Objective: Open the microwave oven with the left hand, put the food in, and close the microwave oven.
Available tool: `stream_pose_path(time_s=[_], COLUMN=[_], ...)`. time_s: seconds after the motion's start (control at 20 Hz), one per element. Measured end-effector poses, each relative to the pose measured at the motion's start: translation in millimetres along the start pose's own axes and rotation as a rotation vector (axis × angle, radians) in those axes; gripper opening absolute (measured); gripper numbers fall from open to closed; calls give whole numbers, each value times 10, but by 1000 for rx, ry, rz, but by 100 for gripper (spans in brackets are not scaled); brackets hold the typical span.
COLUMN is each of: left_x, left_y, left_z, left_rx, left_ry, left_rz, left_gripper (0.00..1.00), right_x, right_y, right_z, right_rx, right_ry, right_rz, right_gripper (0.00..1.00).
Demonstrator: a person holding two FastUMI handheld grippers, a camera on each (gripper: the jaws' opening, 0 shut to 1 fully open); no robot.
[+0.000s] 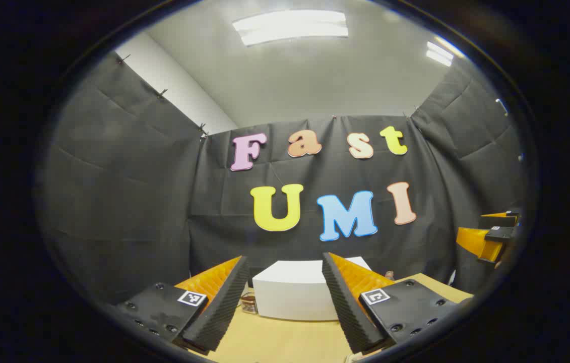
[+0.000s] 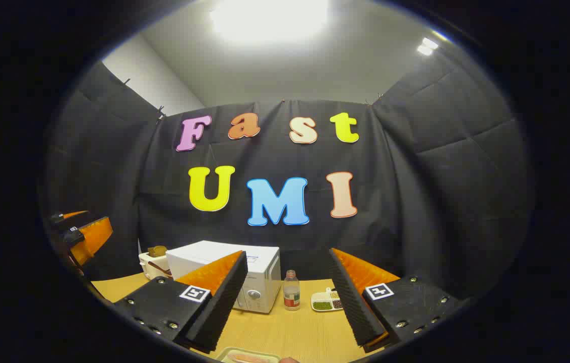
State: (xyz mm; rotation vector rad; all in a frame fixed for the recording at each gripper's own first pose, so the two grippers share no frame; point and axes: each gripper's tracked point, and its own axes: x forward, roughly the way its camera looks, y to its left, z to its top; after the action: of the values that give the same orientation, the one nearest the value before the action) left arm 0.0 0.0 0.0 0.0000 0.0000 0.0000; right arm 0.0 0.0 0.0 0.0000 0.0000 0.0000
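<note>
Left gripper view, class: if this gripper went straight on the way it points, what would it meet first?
Probably the white microwave oven, which sits on the wooden table between the open jaws of the left gripper. How far off it is cannot be judged.

Ahead of the right gripper (image 2: 285, 302), a smooth, glossy white microwave oven (image 2: 259, 277) stands on a matt, wood-look table (image 2: 285, 333). Beside it, a clear bottle (image 2: 291, 291) looks like plastic or glass. Ridged, matt pads (image 2: 224, 302) line the fingers; creased matt cloth (image 2: 416, 201) hangs behind.
</note>
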Motion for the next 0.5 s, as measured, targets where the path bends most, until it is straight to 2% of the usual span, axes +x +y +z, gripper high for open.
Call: stream_pose_path(time_s=[0.5], left_x=[130], left_y=[155], left_z=[-81], left_rx=[-56], left_ry=[11], left_rz=[22], left_gripper=[94], right_x=[-32], right_y=[32], right_z=[136], right_rx=[-29], right_ry=[-36], right_rz=[-4], right_gripper=[96])
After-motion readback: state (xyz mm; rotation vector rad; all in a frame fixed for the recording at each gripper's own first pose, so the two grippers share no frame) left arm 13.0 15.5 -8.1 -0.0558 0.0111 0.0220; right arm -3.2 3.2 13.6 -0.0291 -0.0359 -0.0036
